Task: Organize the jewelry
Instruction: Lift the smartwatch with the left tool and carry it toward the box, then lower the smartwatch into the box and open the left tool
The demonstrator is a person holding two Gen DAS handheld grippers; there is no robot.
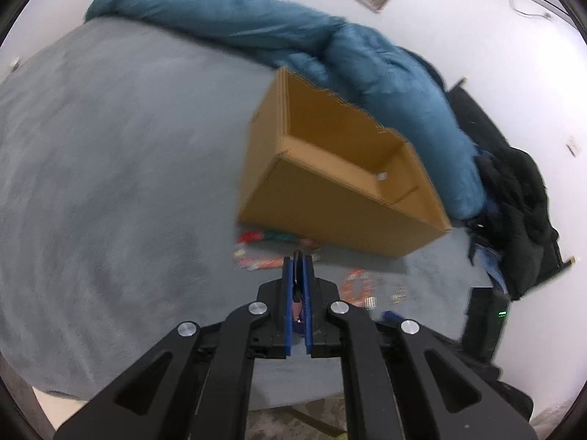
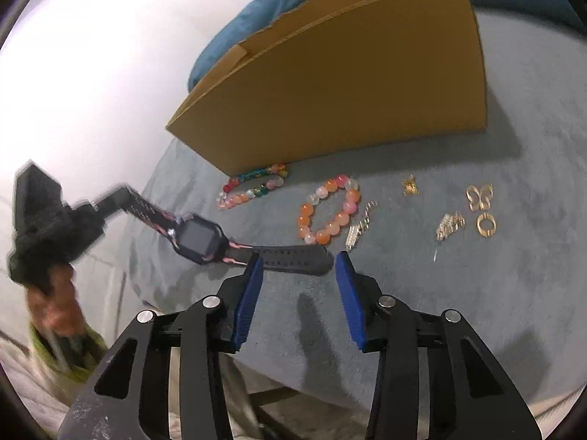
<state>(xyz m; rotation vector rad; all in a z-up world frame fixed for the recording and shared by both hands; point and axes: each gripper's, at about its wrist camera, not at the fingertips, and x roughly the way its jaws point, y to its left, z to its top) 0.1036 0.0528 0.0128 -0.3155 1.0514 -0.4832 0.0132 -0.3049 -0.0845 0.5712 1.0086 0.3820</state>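
Note:
A black smartwatch [image 2: 194, 236] with pink trim hangs stretched out just above the grey bedcover [image 2: 477, 293]. My left gripper [image 1: 298, 260] is shut on one strap end; in the right wrist view it is the blurred black shape at the left [image 2: 106, 203]. My right gripper [image 2: 299, 256] is open, and the free strap end lies across the gap between its blue pads without being pressed. A multicoloured bead bracelet [image 2: 253, 185] and an orange bead bracelet [image 2: 328, 212] lie in front of the open cardboard box [image 2: 348, 84]. Several gold pieces lie to the right, among them a butterfly [image 2: 478, 196] and a ring [image 2: 486, 223].
A teal duvet [image 1: 256, 25] is bunched behind the box [image 1: 330, 198]. Dark clothes [image 1: 513, 201] are heaped at the bed's right edge. A person's hand [image 2: 55, 300] with a green sleeve holds the left gripper. The bed's edge runs just below both grippers.

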